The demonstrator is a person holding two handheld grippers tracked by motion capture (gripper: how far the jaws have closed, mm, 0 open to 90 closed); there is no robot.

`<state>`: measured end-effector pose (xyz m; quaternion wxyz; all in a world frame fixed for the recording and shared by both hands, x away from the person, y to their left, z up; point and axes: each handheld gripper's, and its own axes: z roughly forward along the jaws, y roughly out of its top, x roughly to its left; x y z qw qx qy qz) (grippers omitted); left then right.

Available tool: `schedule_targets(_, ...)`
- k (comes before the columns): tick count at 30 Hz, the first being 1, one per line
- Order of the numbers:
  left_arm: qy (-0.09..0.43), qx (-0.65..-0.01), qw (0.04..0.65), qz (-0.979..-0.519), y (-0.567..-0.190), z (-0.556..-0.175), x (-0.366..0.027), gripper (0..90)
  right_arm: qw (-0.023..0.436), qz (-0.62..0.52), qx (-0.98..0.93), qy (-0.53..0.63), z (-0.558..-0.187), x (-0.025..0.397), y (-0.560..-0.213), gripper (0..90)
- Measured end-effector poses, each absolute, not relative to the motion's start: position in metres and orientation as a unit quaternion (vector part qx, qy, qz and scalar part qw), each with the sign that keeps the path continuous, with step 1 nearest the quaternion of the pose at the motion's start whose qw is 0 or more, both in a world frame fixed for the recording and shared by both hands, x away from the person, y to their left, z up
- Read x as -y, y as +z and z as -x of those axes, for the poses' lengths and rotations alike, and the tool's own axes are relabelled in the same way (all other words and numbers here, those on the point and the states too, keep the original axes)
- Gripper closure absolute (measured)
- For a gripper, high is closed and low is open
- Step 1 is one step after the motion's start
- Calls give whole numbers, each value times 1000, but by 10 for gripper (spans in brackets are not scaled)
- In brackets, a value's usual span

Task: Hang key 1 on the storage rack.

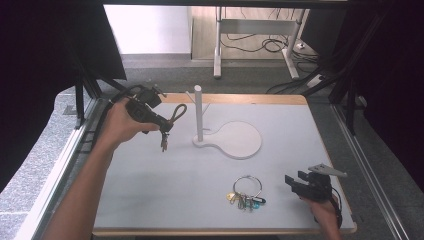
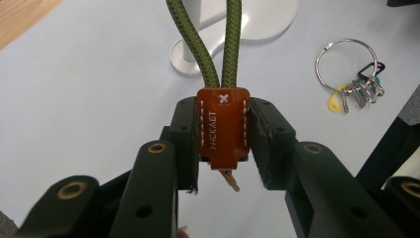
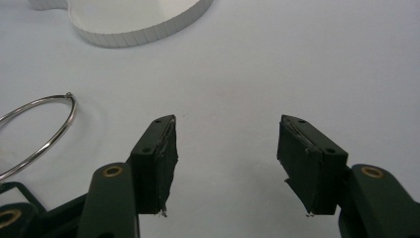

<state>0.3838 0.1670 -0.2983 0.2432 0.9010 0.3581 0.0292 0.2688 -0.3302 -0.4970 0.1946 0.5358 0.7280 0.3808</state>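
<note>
Left gripper clamps a leather-tabbed rope keychain above the desk.
Its green loop points toward the white stand; the right gripper rests released beside the key ring.

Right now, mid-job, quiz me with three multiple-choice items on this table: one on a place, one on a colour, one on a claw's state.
1. Where does the key ring lie?
A. on the stand's base
B. on the table, left of the right claw
C. in the left claw

2. What colour is the tab on the rope loop?
A. blue
B. white
C. reddish-brown

3. How is the right claw?
A. open, holding nothing
B. shut on the key ring
C. shut on the rope

Answers:
1 B: the ring rests on the table, apart from the white stand.
2 C: the stitched tab sits clamped in the left claw.
3 A: bare table shows between its jaws.
</note>
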Motion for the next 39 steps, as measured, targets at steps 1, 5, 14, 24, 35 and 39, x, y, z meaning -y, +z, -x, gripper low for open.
schedule_targets(1, 29, -358, 243, -901, -298, -384, -167, 663, 195, -536, -728, 381, -269, 330, -497, 412)
schedule_targets(5, 29, -365, 248, -897, -298, -390, -167, 663, 195, -533, -729, 381, -269, 329, -497, 412)
schedule_targets(14, 28, -372, 252, -893, -298, -400, -171, 663, 192, -532, -731, 381, -269, 326, -498, 412)
schedule_targets(24, 21, -375, 264, -888, -296, -418, -174, 663, 193, -527, -737, 377, -262, 319, -498, 410)
schedule_targets(35, 14, -377, 277, -884, -291, -431, -175, 662, 193, -523, -742, 372, -258, 314, -499, 408)
schedule_targets(39, 12, -379, 275, -884, -293, -435, -175, 662, 194, -523, -743, 370, -257, 315, -499, 407)
